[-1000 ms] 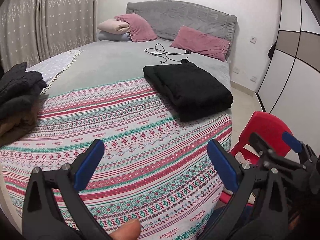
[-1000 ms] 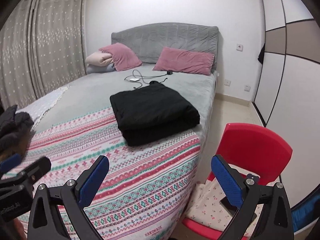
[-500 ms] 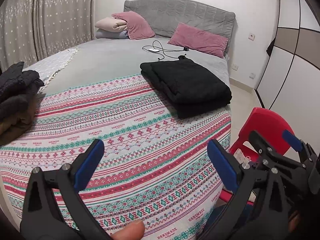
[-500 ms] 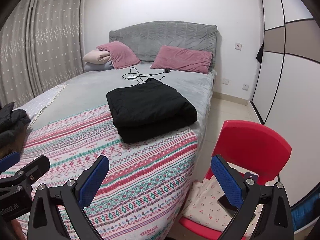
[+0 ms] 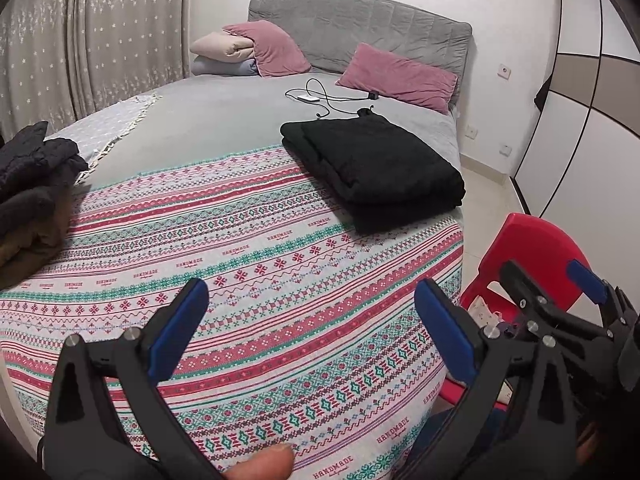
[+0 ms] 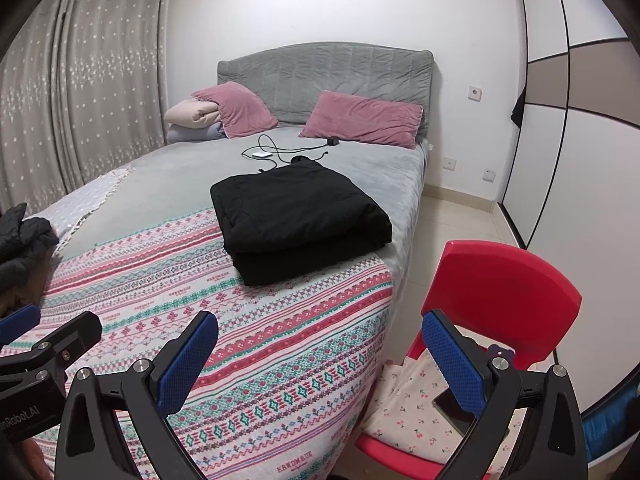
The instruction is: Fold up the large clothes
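While my left gripper (image 5: 310,320) and right gripper (image 6: 320,354) gape wide and empty, folded black quilted garment (image 6: 298,216) ahead on striped woven bedspread (image 5: 248,280), red plastic chair (image 6: 504,300) under my right gripper holding cherry-print cloth (image 6: 408,408).

folded garment (image 6: 298,216) on bed (image 6: 380,168), chair (image 6: 500,292) right

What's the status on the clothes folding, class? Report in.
Left gripper and right gripper: jaws open, empty, above patterned bedspread. Black garment folded near the bed's right edge. Unfolded dark clothes pile waiting left. Nothing in the way.
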The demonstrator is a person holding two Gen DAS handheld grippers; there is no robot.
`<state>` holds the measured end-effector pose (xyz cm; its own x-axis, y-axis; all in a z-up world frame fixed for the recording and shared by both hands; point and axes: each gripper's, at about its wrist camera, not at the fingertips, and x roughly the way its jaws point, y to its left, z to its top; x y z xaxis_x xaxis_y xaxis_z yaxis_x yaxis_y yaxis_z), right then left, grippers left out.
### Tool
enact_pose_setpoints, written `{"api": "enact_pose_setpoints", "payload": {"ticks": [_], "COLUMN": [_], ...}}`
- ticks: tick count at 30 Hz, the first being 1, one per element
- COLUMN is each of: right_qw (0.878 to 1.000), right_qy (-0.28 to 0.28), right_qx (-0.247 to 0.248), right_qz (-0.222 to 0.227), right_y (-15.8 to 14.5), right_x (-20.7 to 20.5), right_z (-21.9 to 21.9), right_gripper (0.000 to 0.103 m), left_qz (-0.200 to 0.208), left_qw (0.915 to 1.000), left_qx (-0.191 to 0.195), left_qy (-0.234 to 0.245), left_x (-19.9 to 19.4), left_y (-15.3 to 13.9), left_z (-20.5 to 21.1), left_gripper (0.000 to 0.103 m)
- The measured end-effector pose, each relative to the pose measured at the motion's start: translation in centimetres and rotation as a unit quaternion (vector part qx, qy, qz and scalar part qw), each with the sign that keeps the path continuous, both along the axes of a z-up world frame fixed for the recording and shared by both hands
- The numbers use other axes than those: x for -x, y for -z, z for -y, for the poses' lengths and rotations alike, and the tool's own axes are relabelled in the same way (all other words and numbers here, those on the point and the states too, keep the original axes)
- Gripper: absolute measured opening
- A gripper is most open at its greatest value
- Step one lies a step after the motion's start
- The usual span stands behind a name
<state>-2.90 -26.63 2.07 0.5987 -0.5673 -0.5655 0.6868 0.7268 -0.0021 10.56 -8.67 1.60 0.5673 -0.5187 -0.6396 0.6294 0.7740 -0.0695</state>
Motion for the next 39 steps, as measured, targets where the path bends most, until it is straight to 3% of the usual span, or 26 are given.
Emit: {"api": "enact_pose_setpoints", "payload": {"ticks": [39], "right_qw": [1.000], "right_qy": [0.009], "right_qx": [0.013], "right_qz": [-0.007], "right_y": [0.33], "right_x": [-0.01], "right_z": [-0.45], "right_gripper": [0.103], "left_qz": [0.001], "left_qw": [0.9998], "left_qx": [0.000], "left_qy": [0.021], "left_x": [0.97], "left_y": [-0.20], "left_z": [0.40], "left_gripper": [0.102]}}
